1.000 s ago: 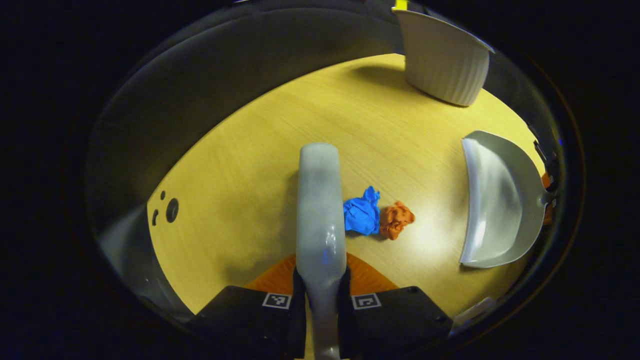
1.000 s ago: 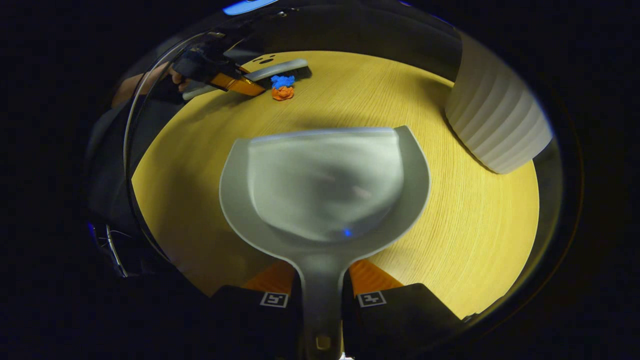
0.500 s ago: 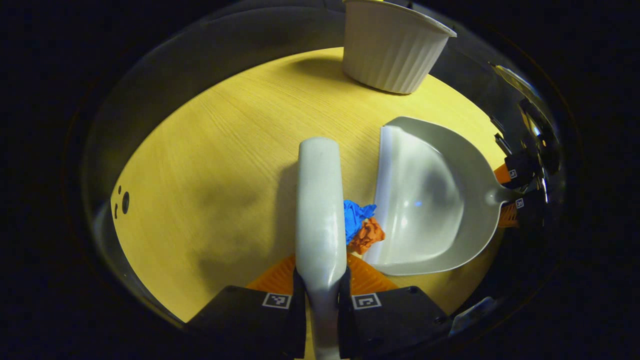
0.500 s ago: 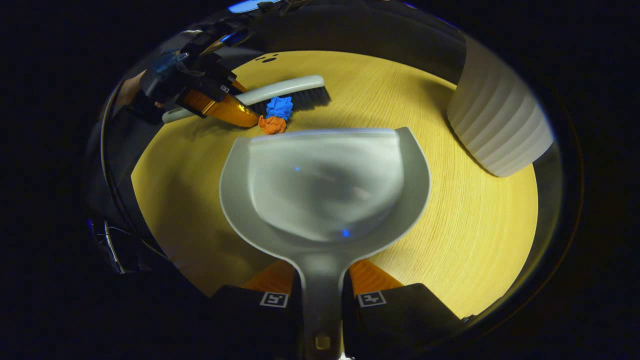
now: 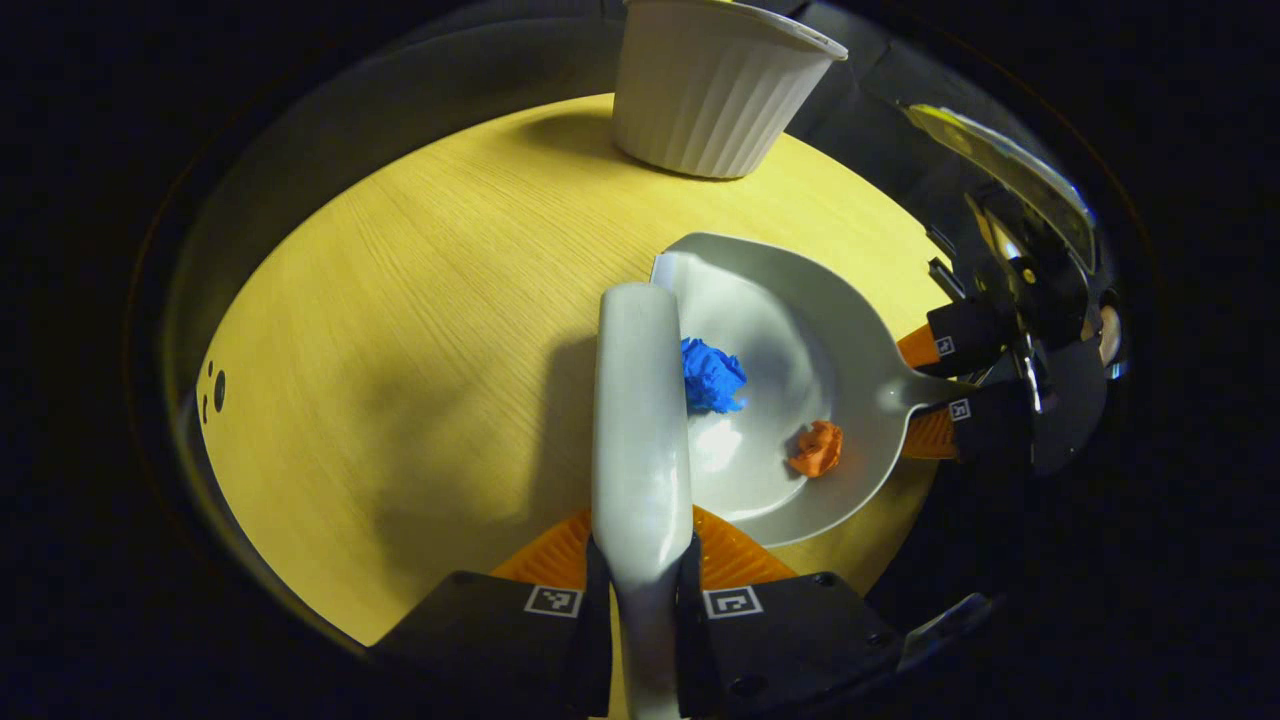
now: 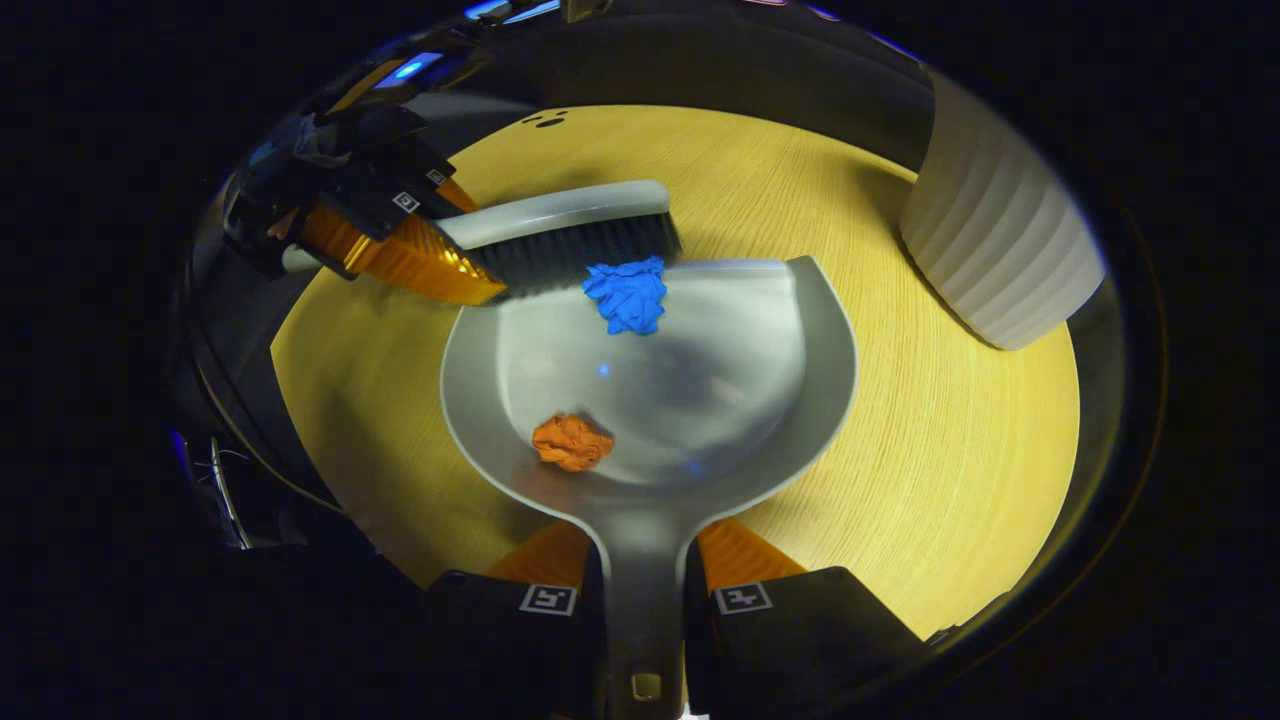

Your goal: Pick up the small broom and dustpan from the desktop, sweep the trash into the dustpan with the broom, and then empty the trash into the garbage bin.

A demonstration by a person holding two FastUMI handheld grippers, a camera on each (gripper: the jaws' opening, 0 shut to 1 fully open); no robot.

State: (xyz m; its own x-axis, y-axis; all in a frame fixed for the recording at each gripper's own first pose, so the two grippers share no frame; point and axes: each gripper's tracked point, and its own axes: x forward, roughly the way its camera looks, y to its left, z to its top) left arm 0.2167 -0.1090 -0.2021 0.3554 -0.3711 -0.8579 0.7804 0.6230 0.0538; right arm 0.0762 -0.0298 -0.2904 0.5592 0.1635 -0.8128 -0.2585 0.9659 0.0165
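Left gripper (image 5: 640, 600) has its jaws pinched on the handle of the small broom (image 5: 640, 400), which runs straight ahead out of the jaws; in the right gripper view the broom's dark bristles sit at the dustpan's front lip, with the left gripper (image 6: 400, 250) seen off to the upper left. Right gripper (image 6: 642, 600) has both fingers pressed on the handle of the dustpan (image 6: 830, 330), pan spreading forward from the jaws and resting on the yellow wooden desktop (image 6: 950, 450). Blue paper wad (image 6: 627, 295) lies inside the pan just behind the front lip, touching or nearly touching the bristles. Orange paper wad (image 6: 572, 442) lies deeper in the pan, closer to the right jaws, left of the handle line. White ribbed garbage bin (image 6: 990, 260) stands on the desktop ahead and right of the dustpan, apart from it. In the left gripper view the bin (image 5: 715, 90) stands far ahead of the jaws, the dustpan (image 5: 860, 330) right of the broom.
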